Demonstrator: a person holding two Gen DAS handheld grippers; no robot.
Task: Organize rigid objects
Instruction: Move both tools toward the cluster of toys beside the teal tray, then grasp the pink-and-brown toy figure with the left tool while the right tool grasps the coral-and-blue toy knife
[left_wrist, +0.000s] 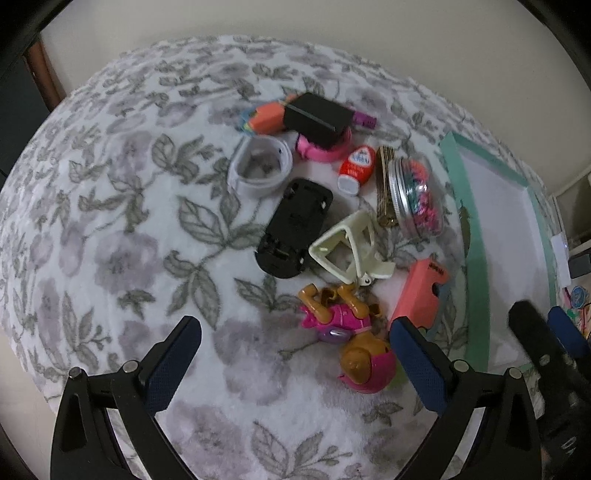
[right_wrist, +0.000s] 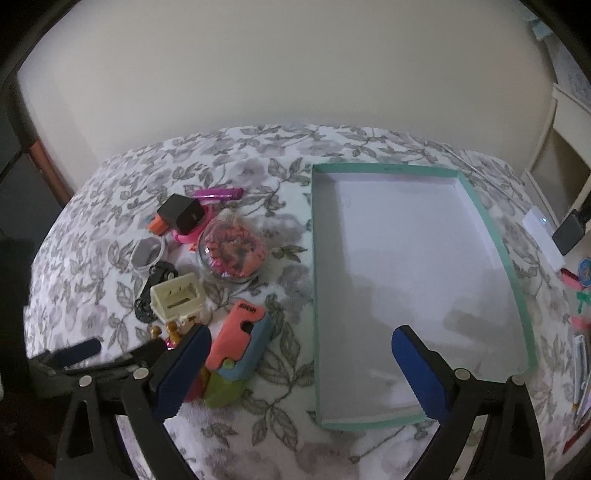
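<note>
- Clutter lies in a heap on the flowered table (left_wrist: 110, 229), left of the empty tray (right_wrist: 517, 295).
- Left gripper (left_wrist: 295, 343) is wide and empty above the near toy dog (left_wrist: 347, 332).
- Right gripper (right_wrist: 301, 354) is wide and empty near the tray's left wall.
- Dog looks light, stiff and knobbly; its pink body gives the surest hold.
- Jar (left_wrist: 417, 195) looks slick and breakable.

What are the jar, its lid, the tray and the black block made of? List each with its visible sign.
Jar: clear glossy plastic or glass; the coloured bits inside show through.
Lid: looks like metal, silver with a ribbed shiny edge.
Tray: probably cardboard, thin teal walls and a matte white floor.
Black block: hard plastic, likely; smooth matte faces, sharp edges.
</note>
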